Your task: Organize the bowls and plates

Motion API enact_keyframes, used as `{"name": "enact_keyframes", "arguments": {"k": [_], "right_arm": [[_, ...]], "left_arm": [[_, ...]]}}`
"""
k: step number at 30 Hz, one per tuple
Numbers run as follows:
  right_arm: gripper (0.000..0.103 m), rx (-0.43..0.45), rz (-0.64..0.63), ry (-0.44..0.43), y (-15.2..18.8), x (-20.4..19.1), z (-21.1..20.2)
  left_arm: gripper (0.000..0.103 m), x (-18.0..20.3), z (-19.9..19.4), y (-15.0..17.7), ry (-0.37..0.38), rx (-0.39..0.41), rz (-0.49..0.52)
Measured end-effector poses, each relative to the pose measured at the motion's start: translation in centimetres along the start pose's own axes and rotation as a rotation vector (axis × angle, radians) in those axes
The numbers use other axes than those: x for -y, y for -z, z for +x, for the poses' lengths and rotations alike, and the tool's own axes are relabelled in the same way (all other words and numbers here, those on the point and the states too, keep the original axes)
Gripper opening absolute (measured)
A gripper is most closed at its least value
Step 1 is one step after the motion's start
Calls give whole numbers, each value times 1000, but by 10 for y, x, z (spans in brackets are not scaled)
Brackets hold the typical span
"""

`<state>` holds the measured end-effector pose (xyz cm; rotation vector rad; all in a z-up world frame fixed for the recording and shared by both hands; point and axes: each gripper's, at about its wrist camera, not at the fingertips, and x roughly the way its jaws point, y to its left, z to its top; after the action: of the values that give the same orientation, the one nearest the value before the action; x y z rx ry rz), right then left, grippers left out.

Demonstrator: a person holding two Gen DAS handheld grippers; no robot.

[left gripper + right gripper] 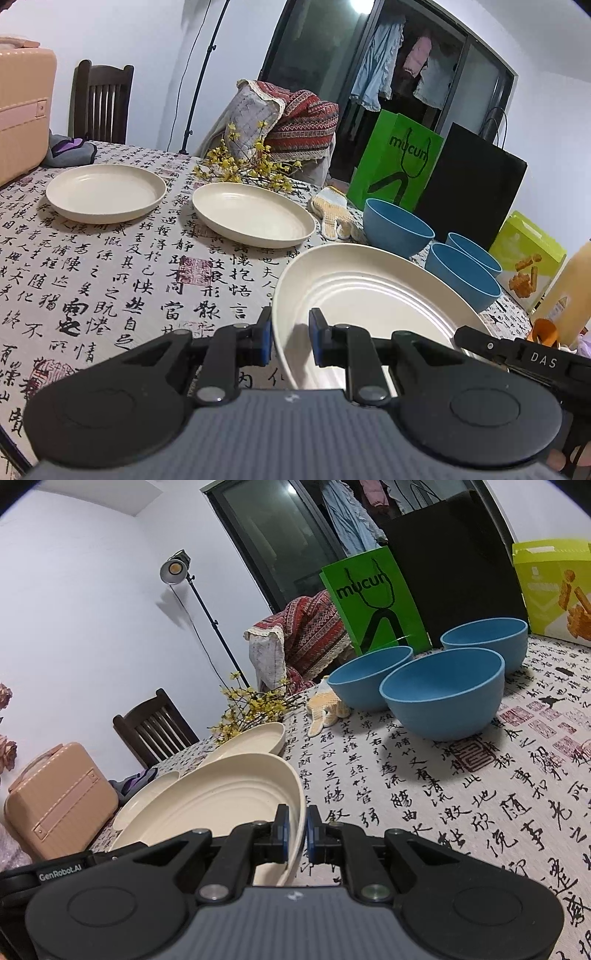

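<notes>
Three cream plates lie on the calligraphy tablecloth. My left gripper is open astride the rim of the nearest plate, whose edge rests against the left blue pad. My right gripper is shut on the opposite rim of that same plate, which looks tilted. The two other plates rest flat farther back. Three blue bowls stand upright and close together on the cloth to the right of the plates, and nothing touches them.
Behind the bowls stand a green paper bag and a black bag. A knit glove and yellow flower sprigs lie near the far edge. A pink case occupies the far left, a snack box and bottle the right.
</notes>
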<state>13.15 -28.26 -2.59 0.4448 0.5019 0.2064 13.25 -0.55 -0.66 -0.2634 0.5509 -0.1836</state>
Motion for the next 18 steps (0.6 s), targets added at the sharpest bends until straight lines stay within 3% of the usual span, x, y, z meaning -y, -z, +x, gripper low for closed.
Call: {"name": "enact_keyframes", "arguments": {"k": [18], "right_arm": [[9, -7, 31, 29, 5, 22, -4]], "left_arm": [[20, 16, 14, 11, 16, -38, 31]]}}
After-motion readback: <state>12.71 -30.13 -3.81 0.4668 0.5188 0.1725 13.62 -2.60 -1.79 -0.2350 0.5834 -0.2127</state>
